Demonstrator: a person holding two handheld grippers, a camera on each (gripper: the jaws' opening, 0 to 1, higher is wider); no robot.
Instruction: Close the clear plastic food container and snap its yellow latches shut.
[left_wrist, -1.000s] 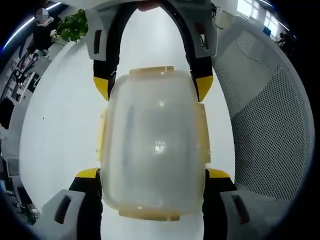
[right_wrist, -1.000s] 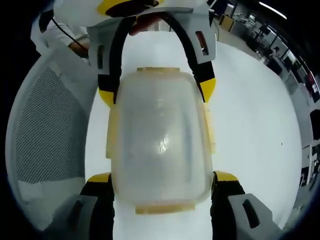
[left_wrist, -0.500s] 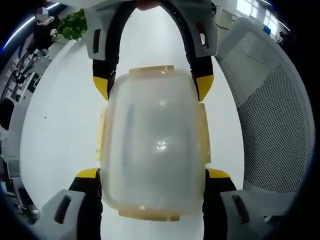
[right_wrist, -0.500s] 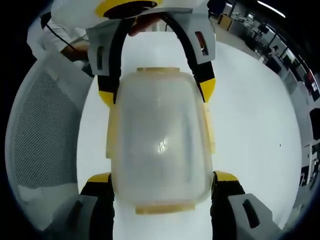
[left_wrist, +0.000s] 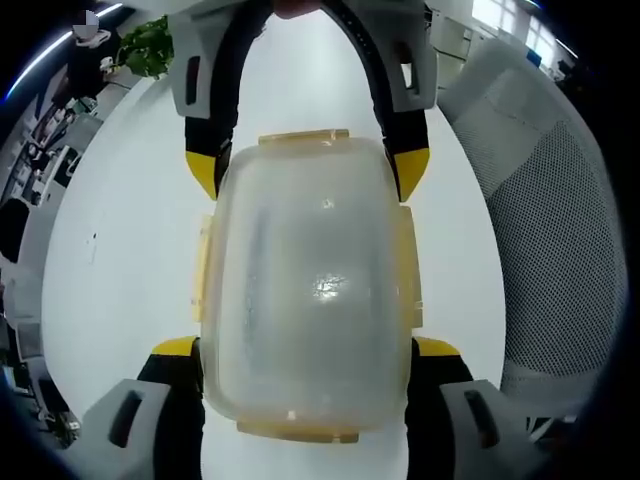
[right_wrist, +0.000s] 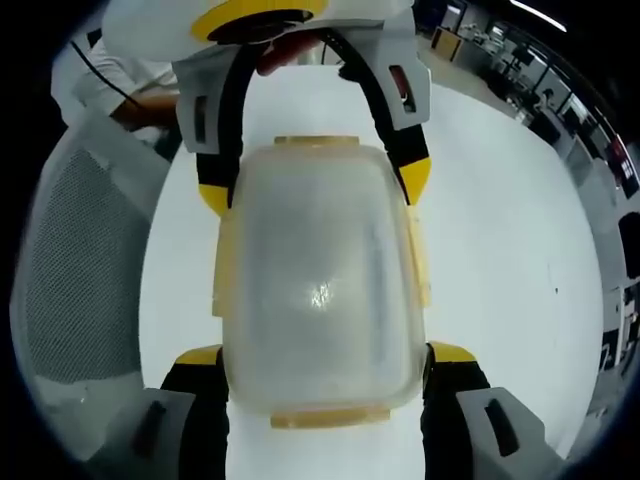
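Your left gripper (left_wrist: 305, 352) and right gripper (right_wrist: 325, 355) each clamp opposite ends of the container (left_wrist: 305, 290), jaws pressed against its sides. Its lid is on above the white table (left_wrist: 120, 250).

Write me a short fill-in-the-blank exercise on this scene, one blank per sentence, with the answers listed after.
1. The clear container sits on a table whose colour is ____.
2. The latches along the container's edges are ____ in colour.
3. In the left gripper view, the right gripper reaches in from the ____ of the picture.
4. The tips of both grippers' jaws are ____.

Answers: white; yellow; top; yellow
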